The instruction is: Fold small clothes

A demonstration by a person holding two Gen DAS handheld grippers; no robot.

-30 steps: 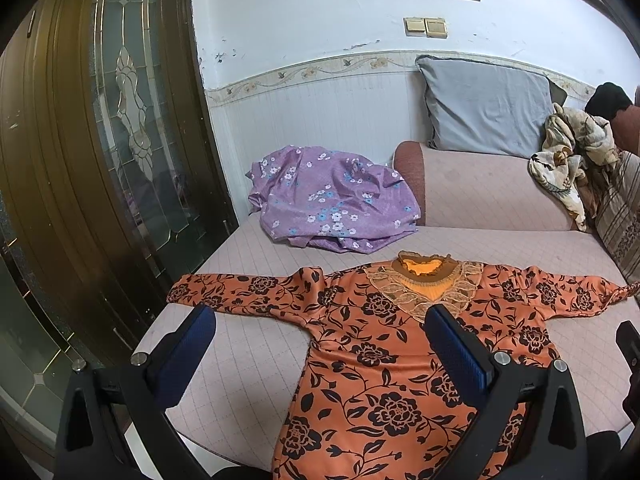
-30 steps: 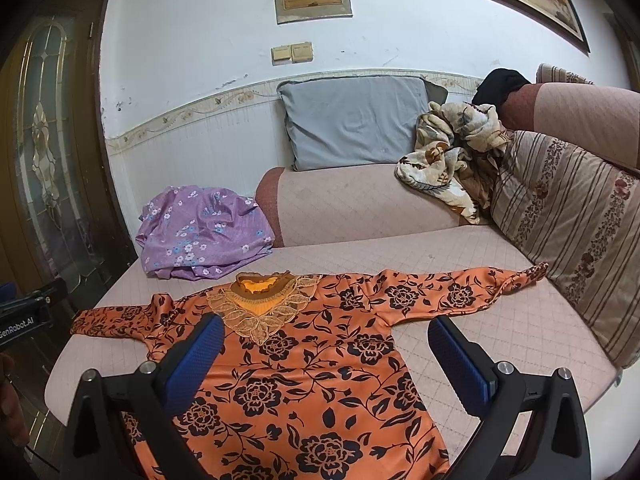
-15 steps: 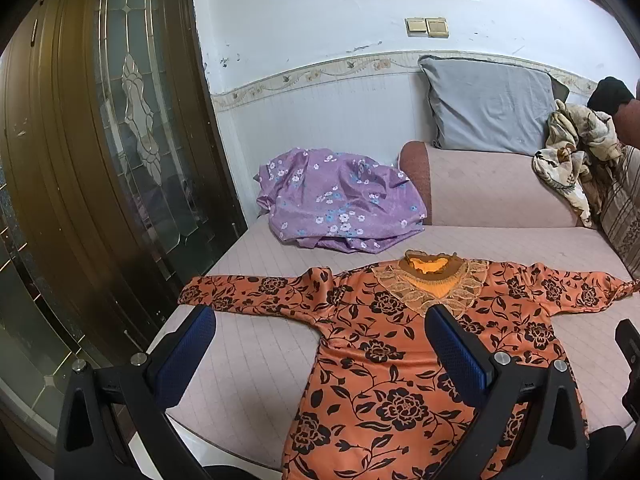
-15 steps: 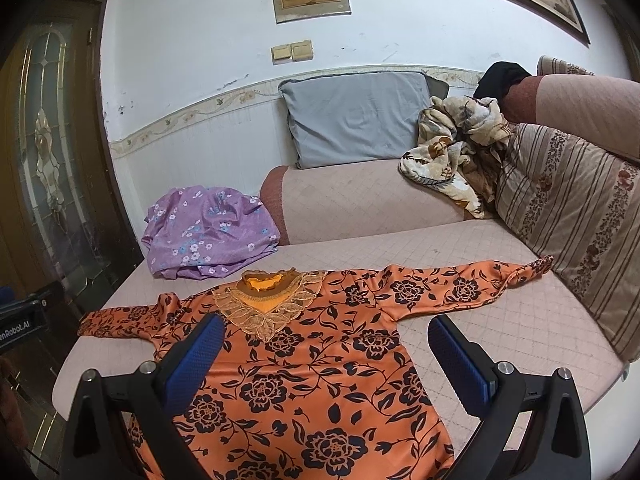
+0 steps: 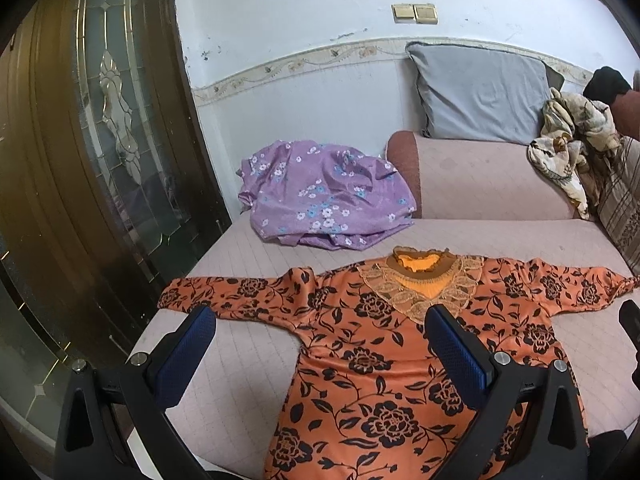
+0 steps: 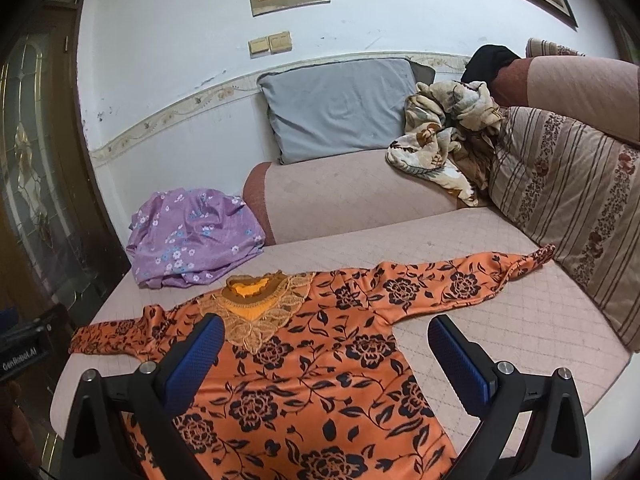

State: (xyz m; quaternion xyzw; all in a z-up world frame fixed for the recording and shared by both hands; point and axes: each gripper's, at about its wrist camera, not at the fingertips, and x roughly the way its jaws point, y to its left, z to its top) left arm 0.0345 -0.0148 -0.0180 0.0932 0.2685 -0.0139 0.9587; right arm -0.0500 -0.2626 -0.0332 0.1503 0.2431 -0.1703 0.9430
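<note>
Nearest the cameras, the left gripper (image 5: 320, 344) and the right gripper (image 6: 324, 354) are both hovering above the sofa seat (image 6: 480, 276) with their blue-padded fingers (image 5: 184, 354) spread wide and nothing between them; neither is touching cloth. They are probably hanging back so the whole garment can be sized up before a first fold is chosen.

Just beyond the fingers, the orange flowered blouse (image 6: 320, 360) is lying flat and face up on the seat, its hem running off toward the cameras, its lace collar (image 6: 256, 312) pointing toward the backrest. Both sleeves are stretching straight out to the sides, the left sleeve (image 5: 240, 292) reaching toward the seat edge by the door and the right sleeve (image 6: 472, 276) ending just beside the striped cushion (image 6: 560, 208). Being spread this way, it is looking ready for the sleeves to be folded inward, though no fold is showing yet.

Farther back, a crumpled purple cloth (image 5: 324, 200) is resting at the seat corner, well apart from the blouse, likely waiting its turn. Behind it, a grey pillow (image 6: 340, 108) is leaning against the wall, and a beige patterned cloth (image 6: 444, 136) is lying heaped on the backrest.
</note>
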